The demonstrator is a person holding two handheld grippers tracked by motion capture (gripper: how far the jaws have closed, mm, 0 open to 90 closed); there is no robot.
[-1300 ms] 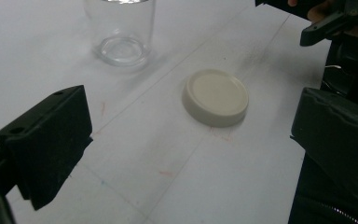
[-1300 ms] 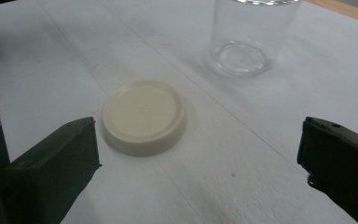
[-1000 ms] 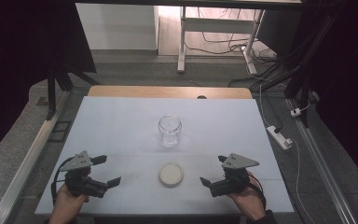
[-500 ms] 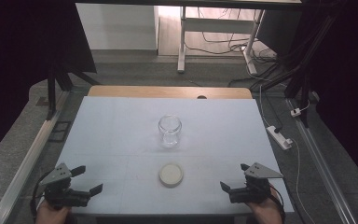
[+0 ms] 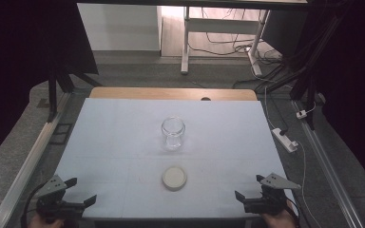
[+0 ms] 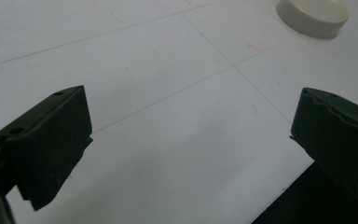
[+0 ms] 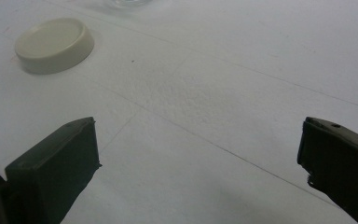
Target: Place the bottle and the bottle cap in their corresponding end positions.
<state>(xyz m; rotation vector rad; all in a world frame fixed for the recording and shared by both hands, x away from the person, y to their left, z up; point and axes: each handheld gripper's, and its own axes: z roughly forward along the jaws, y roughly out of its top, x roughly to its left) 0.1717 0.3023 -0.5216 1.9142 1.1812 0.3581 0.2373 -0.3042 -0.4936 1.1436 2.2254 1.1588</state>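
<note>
White table (image 5: 123, 142), high view: clear glass jar (image 5: 173, 132) upright near centre, mouth open, no lid on it. Cream round lid (image 5: 174, 177) lies flat on the sheet at 6 o'clock from the jar, apart from it, not touching.

Left gripper (image 5: 81, 192) sits at the table's near-left corner, roughly 8 o'clock from the lid, well apart from it. Jaws spread wide, nothing between them (left gripper view confirms: just bare white sheet in the gap). In that view the lid (image 6: 313, 16) is at about 1 o'clock, up at the frame's top edge.

Right gripper (image 5: 240, 199) at the near-right corner, roughly 4 o'clock from the lid, also well apart. Jaws wide apart, empty. In the right gripper view the lid (image 7: 54, 44) is at about 10 o'clock, and the base of the jar (image 7: 126, 3) just clips the top edge beyond it.

Both grippers point inward toward the table's middle. A hand (image 5: 278, 219) shows under the right one at the bottom edge. White power strip (image 5: 285, 139) on the floor at 3 o'clock from the jar, off the table.
</note>
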